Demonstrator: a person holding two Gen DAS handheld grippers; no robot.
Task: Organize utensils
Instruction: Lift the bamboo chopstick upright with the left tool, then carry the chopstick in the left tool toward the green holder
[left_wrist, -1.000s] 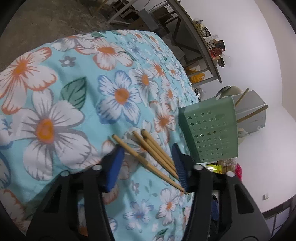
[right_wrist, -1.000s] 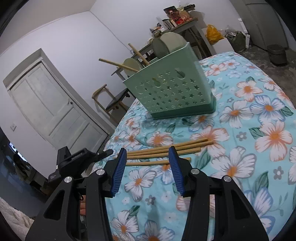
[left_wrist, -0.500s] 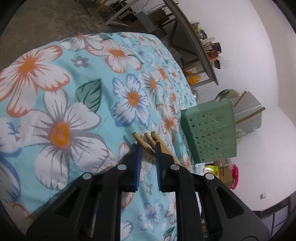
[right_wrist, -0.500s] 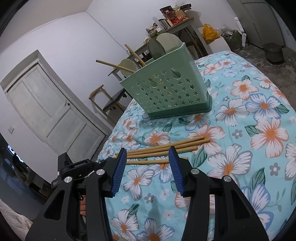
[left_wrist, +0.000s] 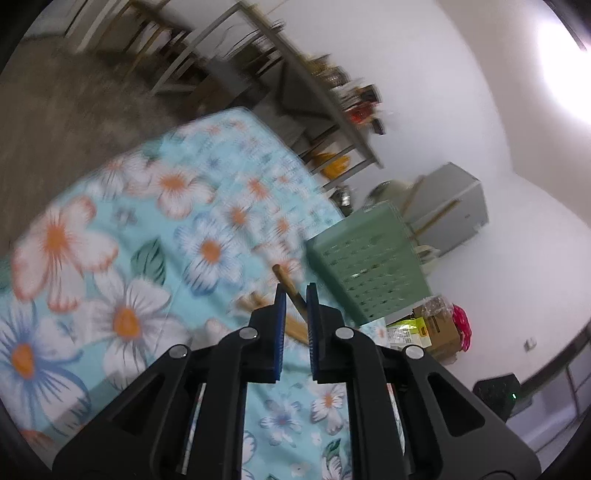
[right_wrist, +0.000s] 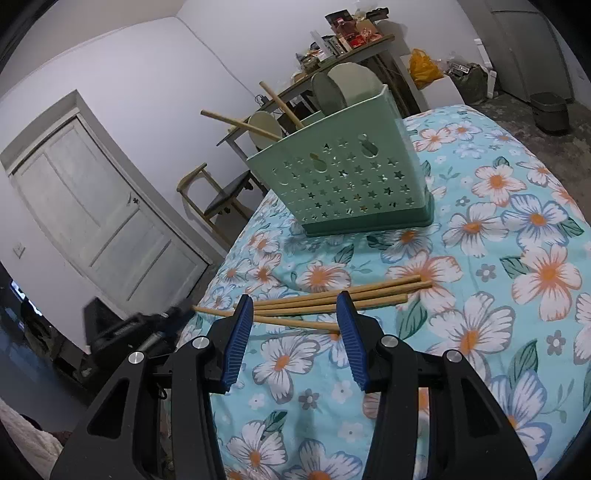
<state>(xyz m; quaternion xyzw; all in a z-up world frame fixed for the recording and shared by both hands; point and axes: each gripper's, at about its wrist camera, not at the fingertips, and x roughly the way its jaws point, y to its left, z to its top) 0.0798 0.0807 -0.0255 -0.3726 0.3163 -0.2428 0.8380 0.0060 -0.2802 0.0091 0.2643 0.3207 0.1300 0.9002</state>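
Note:
My left gripper (left_wrist: 294, 295) is shut on a wooden chopstick (left_wrist: 289, 283) and holds it raised above the floral tablecloth (left_wrist: 110, 240); the view is blurred by motion. Other chopsticks (left_wrist: 251, 302) lie below it on the cloth. The green perforated utensil holder (left_wrist: 369, 266) stands just to the right. In the right wrist view my right gripper (right_wrist: 294, 310) is open and hovers over several chopsticks (right_wrist: 332, 295) lying side by side on the cloth. The green holder (right_wrist: 347, 184) stands behind them with chopsticks and spoons (right_wrist: 347, 83) in it.
The table edge falls off to the left in the right wrist view, with a chair (right_wrist: 218, 199) and a white door (right_wrist: 92, 214) beyond. A cluttered shelf (left_wrist: 332, 122) and a grey cabinet (left_wrist: 450, 206) stand behind the table.
My left gripper has closed on a chopstick and lifted it off the cloth, swinging upward. My right gripper has stayed open over the remaining chopsticks.

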